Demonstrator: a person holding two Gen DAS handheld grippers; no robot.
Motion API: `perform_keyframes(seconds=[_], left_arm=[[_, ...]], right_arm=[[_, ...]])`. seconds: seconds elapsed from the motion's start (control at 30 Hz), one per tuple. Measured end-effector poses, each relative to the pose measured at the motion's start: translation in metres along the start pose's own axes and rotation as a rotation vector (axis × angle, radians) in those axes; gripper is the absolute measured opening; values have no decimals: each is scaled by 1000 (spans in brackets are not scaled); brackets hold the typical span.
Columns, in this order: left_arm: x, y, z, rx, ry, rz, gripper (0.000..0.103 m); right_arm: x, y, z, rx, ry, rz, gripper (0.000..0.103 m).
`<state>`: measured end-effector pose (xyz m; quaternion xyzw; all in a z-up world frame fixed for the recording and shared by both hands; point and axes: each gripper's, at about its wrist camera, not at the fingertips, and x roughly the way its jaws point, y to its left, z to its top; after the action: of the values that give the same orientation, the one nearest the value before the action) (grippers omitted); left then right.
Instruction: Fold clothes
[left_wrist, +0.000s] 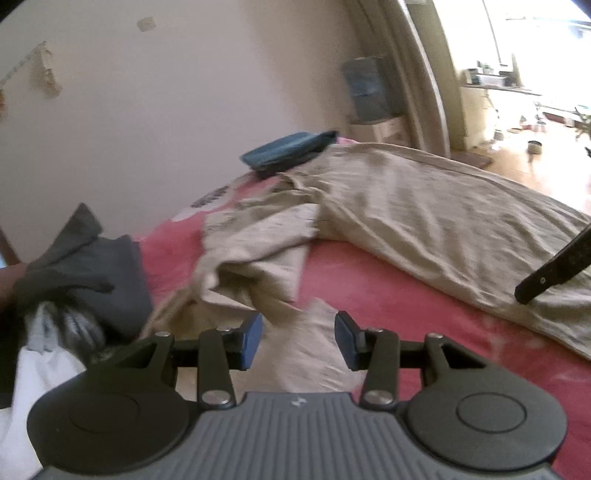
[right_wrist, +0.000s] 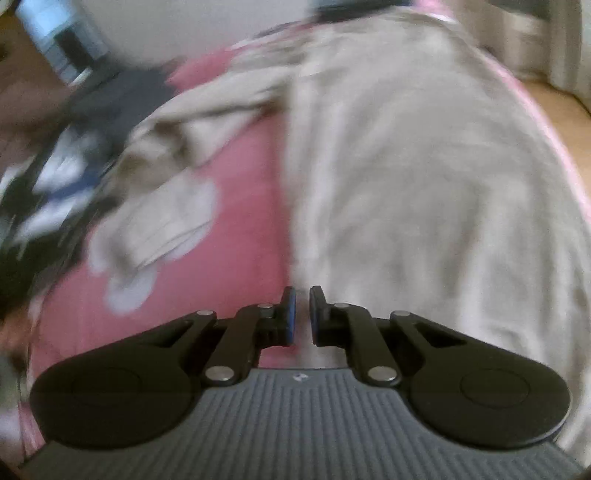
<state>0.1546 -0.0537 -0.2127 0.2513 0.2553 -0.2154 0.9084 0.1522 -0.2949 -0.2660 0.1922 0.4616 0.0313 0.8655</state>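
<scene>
A beige long-sleeved garment (left_wrist: 424, 214) lies spread across the pink bed cover (left_wrist: 388, 295). Its sleeve (left_wrist: 255, 254) is crumpled toward the left, and the sleeve's end lies under my left gripper (left_wrist: 298, 339), which is open and holds nothing. The black finger of my right gripper (left_wrist: 550, 271) rests over the garment's near edge at the right. In the blurred right wrist view the garment (right_wrist: 424, 166) fills the right half, with the sleeve (right_wrist: 166, 177) at left. My right gripper (right_wrist: 302, 317) is shut to a narrow slit at the garment's edge. Whether cloth is pinched I cannot tell.
A folded dark teal item (left_wrist: 291, 147) sits at the bed's far side by the wall. A heap of grey clothes (left_wrist: 85, 266) and white cloth (left_wrist: 37, 369) lies at the left, and shows as a dark blurred heap (right_wrist: 55, 177) in the right wrist view. A doorway (left_wrist: 517, 110) opens at the far right.
</scene>
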Motion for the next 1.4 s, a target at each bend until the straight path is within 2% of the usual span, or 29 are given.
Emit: perform_keyframes(seconds=[0.07,0.1,0.27,0.3,0.4,0.47,0.6,0.7,0.8,0.93,1.0,1.03,1.13,1.2,1.27,1.33,1.4], left_arm=[[-4,-7,-6,6,13,-37,46],[-7,-11,-9,13,25,-57,46],[-17,-30,-31,66,63,-152,48],[-17,-34,-33,76,68,-158,48],[-19,-43,-37,96,81,-183,48],[-23,-46,-38,102,73,-205,49],[-32,-56,-40,132,40,-270,51],[-36,-73,-41,168,20,-311,51],[-45,-93,-40,193,-4,-392,51],[-67,-123,-47,280,-49,-495,51],[-75,-134,-49,282,-35,-559,51],[-78,-139,-50,274,-24,-594,51],[-87,-157,-50,265,-9,-679,51],[-91,-168,-51,283,4,-698,51],[-92,-176,-55,297,39,-715,51],[-90,-176,-61,303,83,-710,51],[-87,-172,-65,294,119,-701,51]], right_arm=[[2,-13,-16,46,54,2,6],[-1,-9,-31,31,78,16,6],[-37,0,-84,81,202,137,7],[-46,-5,-87,93,177,120,7],[-63,-23,-86,73,65,-3,8],[-64,-30,-104,83,110,-13,8],[-85,-24,-152,111,224,55,8],[-101,-36,-145,153,176,54,8],[-108,-58,-134,216,99,-14,9],[-104,-54,-175,214,248,-8,8],[-110,-51,-196,258,357,37,8],[-115,-56,-199,283,377,38,9],[-139,-74,-186,280,290,-41,9],[-153,-90,-170,301,182,-105,9],[-156,-102,-161,280,129,-176,9],[-151,-108,-177,210,199,-259,6],[-159,-116,-198,239,261,-257,6]])
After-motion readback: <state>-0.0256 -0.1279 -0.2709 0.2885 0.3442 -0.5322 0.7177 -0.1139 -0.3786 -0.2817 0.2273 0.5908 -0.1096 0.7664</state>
